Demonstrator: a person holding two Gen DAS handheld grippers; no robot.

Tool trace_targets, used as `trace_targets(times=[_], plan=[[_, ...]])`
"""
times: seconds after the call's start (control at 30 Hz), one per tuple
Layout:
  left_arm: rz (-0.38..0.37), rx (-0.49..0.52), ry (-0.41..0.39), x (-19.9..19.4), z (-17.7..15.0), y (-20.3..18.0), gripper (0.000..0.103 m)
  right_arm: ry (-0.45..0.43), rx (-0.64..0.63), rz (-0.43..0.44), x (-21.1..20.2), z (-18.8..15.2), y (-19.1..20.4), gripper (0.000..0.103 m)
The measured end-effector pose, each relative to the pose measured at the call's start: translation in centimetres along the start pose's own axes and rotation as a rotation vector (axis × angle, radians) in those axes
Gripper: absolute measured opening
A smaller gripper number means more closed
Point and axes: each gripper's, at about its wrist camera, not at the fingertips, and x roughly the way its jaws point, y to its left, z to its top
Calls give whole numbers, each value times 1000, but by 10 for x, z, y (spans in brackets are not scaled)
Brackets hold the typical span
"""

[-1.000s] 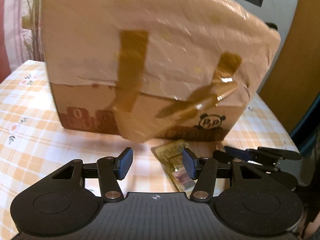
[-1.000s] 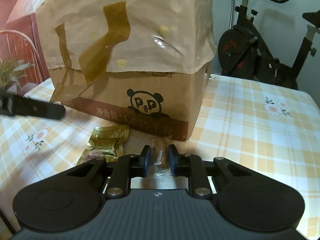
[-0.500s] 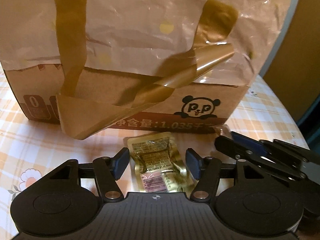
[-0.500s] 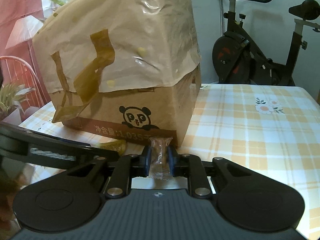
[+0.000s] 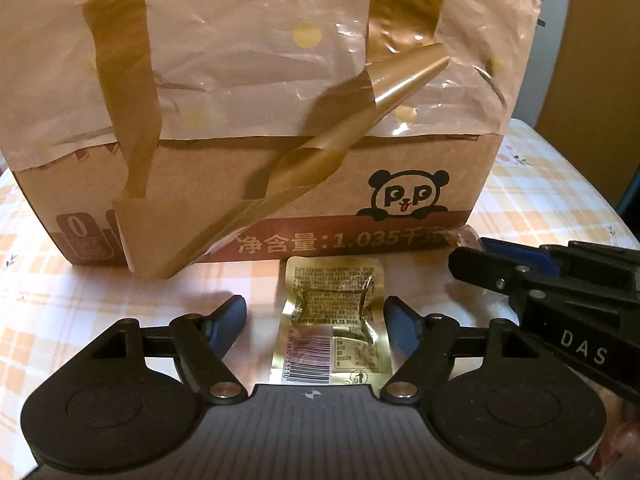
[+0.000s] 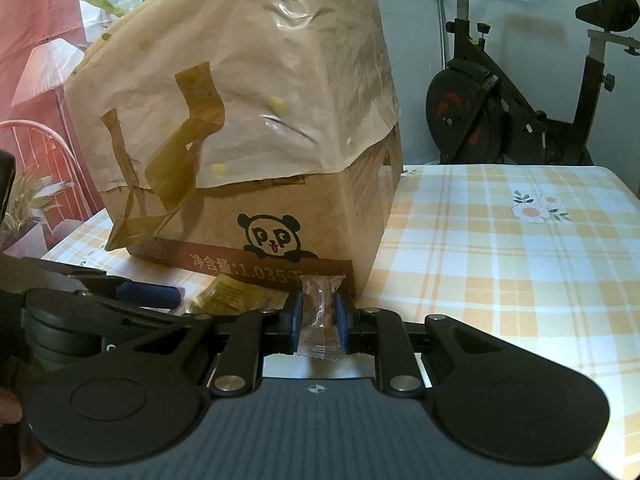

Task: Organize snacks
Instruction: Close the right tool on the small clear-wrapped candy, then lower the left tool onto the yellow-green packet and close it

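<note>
A gold foil snack packet [image 5: 334, 322] lies flat on the checked tablecloth in front of a cardboard box [image 5: 280, 200] with a panda print. My left gripper [image 5: 316, 320] hovers low over the packet with a finger on either side; its jaws are opening and the pads do not touch it. In the right wrist view my right gripper [image 6: 318, 316] is shut on a small clear-wrapped brown snack [image 6: 319, 312], held upright just before the box [image 6: 304, 184]. The gold packet [image 6: 230, 298] shows partly, left of that gripper.
A crumpled plastic bag [image 5: 256, 52] with brown handles drapes over the box top. The right gripper's body [image 5: 560, 300] crosses the right side of the left wrist view. An exercise bike [image 6: 520, 92] stands behind the table [image 6: 500, 260], whose cloth stretches to the right.
My left gripper moved down toward the gold packet and its jaws spread wider around it. The right gripper kept hold of the small wrapped snack and rolled slightly.
</note>
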Motion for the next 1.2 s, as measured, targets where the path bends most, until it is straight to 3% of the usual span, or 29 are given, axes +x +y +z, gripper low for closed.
trace_targets(times=[0.07,0.3,0.87,1.2], plan=[[-9,12,-16,-2,-2,2,57,1,1,2,0,0,0,19],[-73,35,-17,-15,-15,18,55,2,7,5,1,0,0,19],[-79,-1,-13,-41,-20,40,54,-6,-32,21,-4,-2,6,19],[-78,-60,-48,-80,-29,81,54,50,-112,-3,-5,-3,29,19]])
